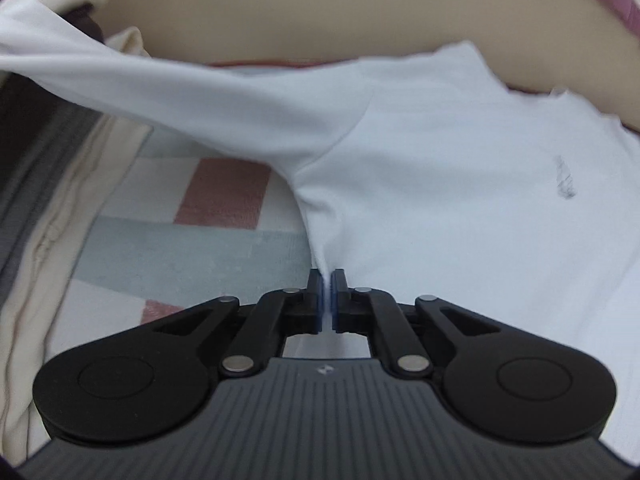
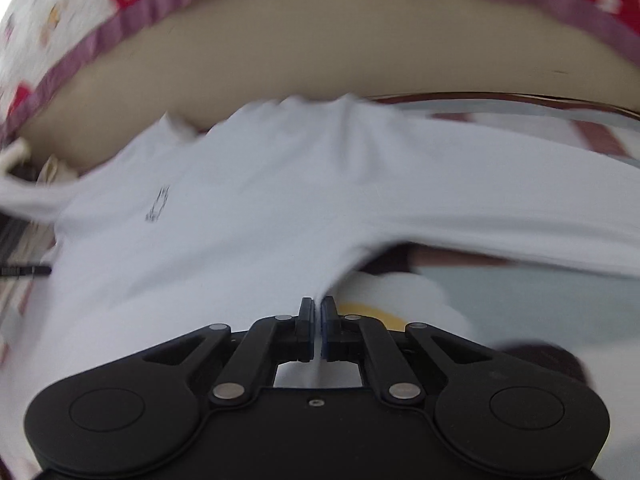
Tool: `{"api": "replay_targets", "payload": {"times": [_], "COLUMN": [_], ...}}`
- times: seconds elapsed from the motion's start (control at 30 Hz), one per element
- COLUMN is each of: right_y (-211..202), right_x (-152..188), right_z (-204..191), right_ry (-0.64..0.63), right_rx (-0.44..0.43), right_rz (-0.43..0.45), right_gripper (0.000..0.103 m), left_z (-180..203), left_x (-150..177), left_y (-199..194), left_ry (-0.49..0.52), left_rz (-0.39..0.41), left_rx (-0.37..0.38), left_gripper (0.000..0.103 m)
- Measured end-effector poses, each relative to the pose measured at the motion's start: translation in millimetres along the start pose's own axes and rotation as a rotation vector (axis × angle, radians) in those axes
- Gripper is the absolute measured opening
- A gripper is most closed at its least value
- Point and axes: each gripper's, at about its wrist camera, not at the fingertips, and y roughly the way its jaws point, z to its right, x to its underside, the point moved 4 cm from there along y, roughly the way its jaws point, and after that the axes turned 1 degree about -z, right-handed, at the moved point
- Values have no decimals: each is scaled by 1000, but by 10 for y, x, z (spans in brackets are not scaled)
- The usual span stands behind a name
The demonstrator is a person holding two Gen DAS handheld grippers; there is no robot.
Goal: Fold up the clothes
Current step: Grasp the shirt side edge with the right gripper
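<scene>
A white long-sleeved shirt [image 1: 440, 184] lies spread over a patterned cover, a small dark print on its chest. My left gripper [image 1: 328, 276] is shut on a pinch of the shirt's fabric just below the armpit, where one sleeve [image 1: 160, 80] stretches away to the upper left. In the right wrist view the same shirt [image 2: 240, 220] fills the middle, its other sleeve [image 2: 520, 200] running off to the right. My right gripper [image 2: 317, 304] is shut on the shirt's side edge under that sleeve. Both pinches pull the cloth into small peaks.
The shirt rests on a cover with pale blue, white and reddish blocks [image 1: 208, 208]. A beige padded edge [image 2: 320, 48] with purple trim curves along the far side. Cream and dark grey fabrics [image 1: 48, 208] are piled at the left.
</scene>
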Motion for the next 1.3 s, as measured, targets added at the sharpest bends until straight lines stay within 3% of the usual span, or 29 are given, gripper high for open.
{"api": "replay_targets", "payload": {"times": [0.1, 0.2, 0.27, 0.33, 0.43, 0.6, 0.7, 0.73, 0.77, 0.87, 0.9, 0.93, 1.03, 1.17, 1.3], "right_y": [-67, 121, 34, -28, 158, 27, 17, 21, 5, -121, -177, -230, -345, -342, -375], "right_x": [21, 118, 53, -26, 32, 4, 12, 20, 33, 97, 143, 200, 453, 751, 826], "right_z": [87, 89, 68, 86, 185, 95, 155, 189, 237, 406, 433, 446, 379, 192, -16], "right_ry": [40, 11, 12, 17, 57, 12, 5, -4, 7, 148, 216, 272, 344, 320, 248], "right_rx": [-6, 59, 32, 0, 24, 43, 133, 184, 205, 130, 81, 34, -65, -117, -147], "right_rz": [-27, -106, -70, -44, -145, -116, -127, -139, -152, -186, -200, -213, -274, -380, -409], "right_gripper": [4, 4, 4, 4, 3, 4, 6, 14, 14, 19, 37, 46, 47, 47, 47], "left_z": [-62, -138, -206, -289, -364, -458, -533, -545, -547, -538, -521, -499, -430, -298, -250], "left_x": [98, 156, 124, 125, 108, 135, 212, 253, 302, 439, 488, 536, 691, 866, 951], "left_y": [-6, 33, 0, 36, 92, -7, -125, -165, -208, -339, -393, -441, -546, -622, -646], "left_ry": [-12, -89, -122, -112, -115, -193, -184, -181, -183, -176, -166, -156, -118, -39, -13], "left_rz": [-36, -91, -80, -99, -117, -125, -116, -121, -129, -142, -144, -147, -161, -168, -153], "left_rx": [-15, -5, 4, -40, -71, -9, 11, 15, 27, 48, 52, 53, 78, 102, 79], "left_gripper": [3, 3, 4, 4, 6, 8, 18, 21, 26, 34, 40, 43, 48, 56, 57]}}
